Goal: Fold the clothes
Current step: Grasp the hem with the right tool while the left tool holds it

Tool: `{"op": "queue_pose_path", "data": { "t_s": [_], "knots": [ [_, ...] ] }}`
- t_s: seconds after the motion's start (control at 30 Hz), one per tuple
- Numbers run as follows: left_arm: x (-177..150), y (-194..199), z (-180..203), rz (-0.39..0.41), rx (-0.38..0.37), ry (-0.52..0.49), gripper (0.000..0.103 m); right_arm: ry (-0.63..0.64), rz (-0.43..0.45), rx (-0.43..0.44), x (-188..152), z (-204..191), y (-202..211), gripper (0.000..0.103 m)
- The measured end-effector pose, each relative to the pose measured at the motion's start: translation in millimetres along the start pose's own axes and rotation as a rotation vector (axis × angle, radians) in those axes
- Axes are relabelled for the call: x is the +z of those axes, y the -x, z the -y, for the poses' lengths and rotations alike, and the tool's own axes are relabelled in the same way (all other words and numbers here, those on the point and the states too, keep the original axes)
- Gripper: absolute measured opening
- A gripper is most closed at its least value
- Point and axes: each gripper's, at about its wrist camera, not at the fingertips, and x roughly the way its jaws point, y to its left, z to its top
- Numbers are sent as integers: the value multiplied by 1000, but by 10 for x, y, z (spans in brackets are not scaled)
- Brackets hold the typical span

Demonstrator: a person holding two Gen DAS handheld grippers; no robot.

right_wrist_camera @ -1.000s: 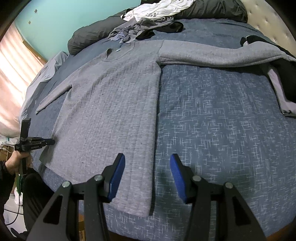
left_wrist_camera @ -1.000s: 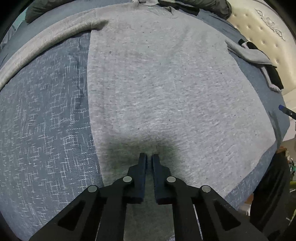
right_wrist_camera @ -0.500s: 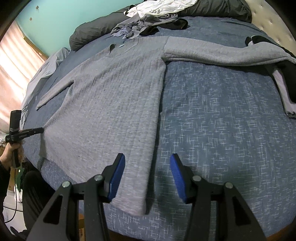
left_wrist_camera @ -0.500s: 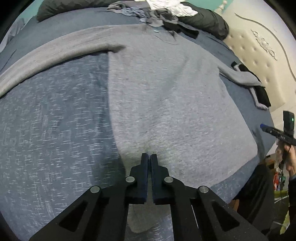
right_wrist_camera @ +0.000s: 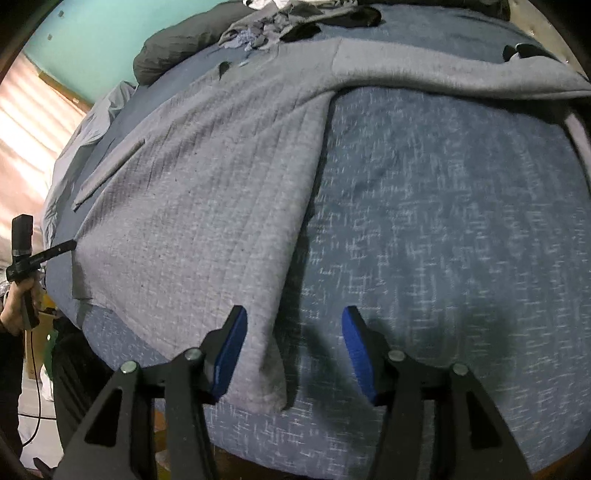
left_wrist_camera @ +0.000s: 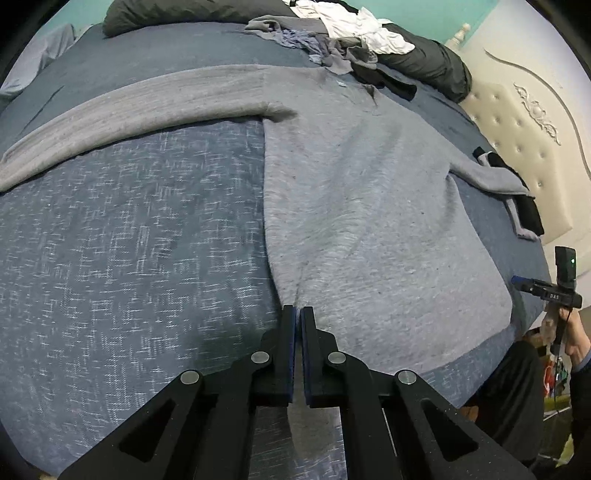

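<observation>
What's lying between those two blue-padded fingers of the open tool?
In the right wrist view, the bottom corner of the grey long-sleeved sweater and bare blue bedspread lie between the right gripper's fingers.

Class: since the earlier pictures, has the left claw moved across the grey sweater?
Yes. The left claw slid left, from mid-hem to the grey sweater's left edge.

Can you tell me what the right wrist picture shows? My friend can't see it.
A grey sweater lies spread flat on a blue bedspread, and the open right gripper sits around its near bottom corner. A pile of clothes sits at the far end of the bed.
</observation>
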Motion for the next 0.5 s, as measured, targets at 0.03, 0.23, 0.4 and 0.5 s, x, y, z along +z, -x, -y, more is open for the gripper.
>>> {"op": "queue_pose_path", "data": {
  "t_s": [0.03,0.23,0.4,0.5],
  "knots": [
    [-5,5,-12,0,2,2,3,6,-7,0,-2,-24,-26,57],
    [-36,13,-51,-11,10,3,3,19,-69,32,-32,-104,-199,65],
    [-73,-34,-15,-54,5,-10,9,-11,-123,45,-86,-117,-406,66],
    [-158,-45,-120,-97,8,4,37,-9,-135,40,-111,-136,-440,66]
  ]
}}
